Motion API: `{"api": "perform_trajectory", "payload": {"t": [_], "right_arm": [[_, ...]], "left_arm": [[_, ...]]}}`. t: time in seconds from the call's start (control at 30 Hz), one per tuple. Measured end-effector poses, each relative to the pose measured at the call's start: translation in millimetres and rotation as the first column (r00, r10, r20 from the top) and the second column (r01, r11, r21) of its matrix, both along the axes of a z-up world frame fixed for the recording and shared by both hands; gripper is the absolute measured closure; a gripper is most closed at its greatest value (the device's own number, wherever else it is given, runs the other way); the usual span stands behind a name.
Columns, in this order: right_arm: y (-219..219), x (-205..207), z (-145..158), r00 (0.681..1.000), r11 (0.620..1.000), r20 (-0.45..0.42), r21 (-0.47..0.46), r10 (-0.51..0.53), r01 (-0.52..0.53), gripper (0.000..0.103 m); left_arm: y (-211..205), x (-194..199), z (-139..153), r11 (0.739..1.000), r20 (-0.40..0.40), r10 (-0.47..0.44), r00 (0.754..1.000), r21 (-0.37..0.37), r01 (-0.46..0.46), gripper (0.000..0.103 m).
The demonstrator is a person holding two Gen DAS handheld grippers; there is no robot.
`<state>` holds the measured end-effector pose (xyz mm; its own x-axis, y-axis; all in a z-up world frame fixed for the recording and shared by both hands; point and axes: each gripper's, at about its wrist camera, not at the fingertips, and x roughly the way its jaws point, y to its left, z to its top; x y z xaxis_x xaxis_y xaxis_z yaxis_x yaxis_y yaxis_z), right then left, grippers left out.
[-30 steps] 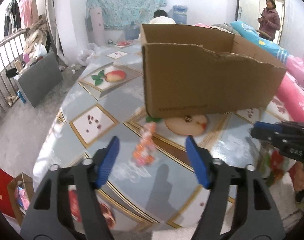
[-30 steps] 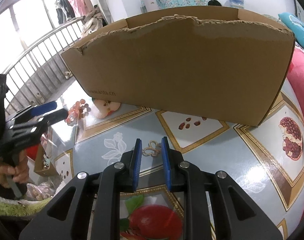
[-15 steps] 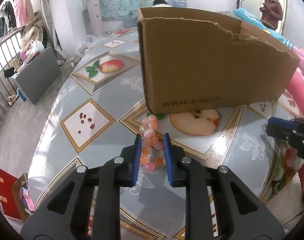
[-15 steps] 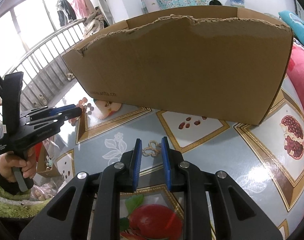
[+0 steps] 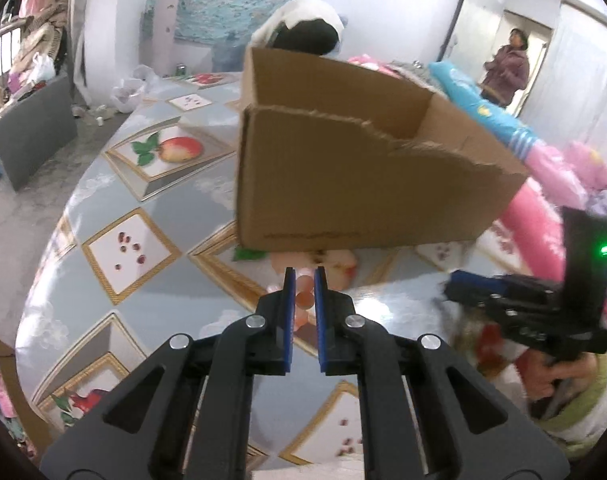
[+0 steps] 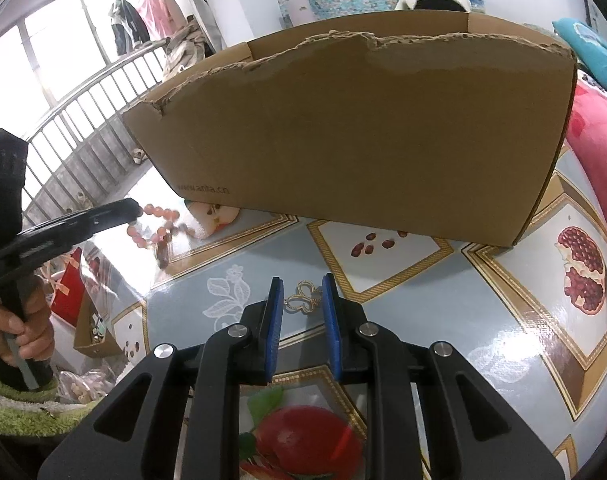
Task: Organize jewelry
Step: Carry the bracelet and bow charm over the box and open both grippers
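Observation:
My left gripper [image 5: 303, 276] is shut on a pink bead bracelet [image 5: 303, 298] and holds it above the table; the right wrist view shows the beads [image 6: 157, 224] hanging from its tip [image 6: 131, 208]. An open cardboard box [image 5: 359, 184] with a torn front edge stands just beyond; it fills the right wrist view [image 6: 363, 132]. My right gripper [image 6: 302, 284] sits low over the table with its jaws a small gap apart around a gold clover-shaped trinket [image 6: 302, 298], not clamping it. It shows at the right of the left wrist view [image 5: 455, 280].
The round table [image 5: 115, 200] has a glossy fruit-pattern cover. Pink and blue bedding [image 5: 543, 168] lies right of the box. A person [image 5: 507, 64] stands in a doorway far right; another sits behind the box. A railing [image 6: 83, 120] and floor clutter lie to the left.
My left gripper closed on the bead bracelet and lifted it off the table toward the box. My right gripper stayed over the gold trinket, jaws slightly wider.

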<state>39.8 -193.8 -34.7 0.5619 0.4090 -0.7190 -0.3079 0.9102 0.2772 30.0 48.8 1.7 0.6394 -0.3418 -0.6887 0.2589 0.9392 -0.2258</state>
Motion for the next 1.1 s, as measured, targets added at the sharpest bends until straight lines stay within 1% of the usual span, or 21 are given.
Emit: {"api": "perform_trajectory", "payload": {"t": [0.13,0.33,0.47,0.67,0.77,0.87,1.0,1.1], "right_arm": [[0,-2,3,1.000,1.000,0.007,0.006,0.001,-0.001,0.083],[-6,-9,23,0.999,0.999,0.038,0.032,-0.001,0.000,0.083],[-16,-12,46,0.998,0.998,0.064,0.063,-0.007,0.003,0.083],[-32,-11,94,0.989,0.993,0.145,0.116,-0.005,-0.012,0.083],[-38,-5,116,0.979,0.992,0.204,0.129,-0.013,-0.013,0.083],[-42,0,129,0.969,0.988,0.246,0.152,-0.024,-0.014,0.083],[-49,12,134,0.965,0.988,0.261,0.153,-0.026,-0.014,0.083],[-57,22,137,0.965,0.990,0.259,0.144,-0.038,0.000,0.083]], "left_arm": [[-5,-6,5,0.998,-0.013,-0.032,0.999,-0.056,0.031,0.095],[-20,-17,22,0.988,-0.028,-0.104,0.994,-0.115,0.100,0.095],[-30,-21,43,0.980,0.004,-0.146,0.989,-0.139,0.145,0.095],[-42,-20,91,0.957,0.104,-0.213,0.972,-0.179,0.229,0.095],[-47,-7,117,0.953,0.157,-0.223,0.962,-0.172,0.250,0.095],[-54,15,133,0.958,0.179,-0.223,0.958,-0.142,0.250,0.095],[-66,55,132,0.965,0.127,-0.220,0.967,-0.114,0.234,0.095],[-75,86,118,0.973,0.057,-0.215,0.975,-0.075,0.218,0.095]]}}
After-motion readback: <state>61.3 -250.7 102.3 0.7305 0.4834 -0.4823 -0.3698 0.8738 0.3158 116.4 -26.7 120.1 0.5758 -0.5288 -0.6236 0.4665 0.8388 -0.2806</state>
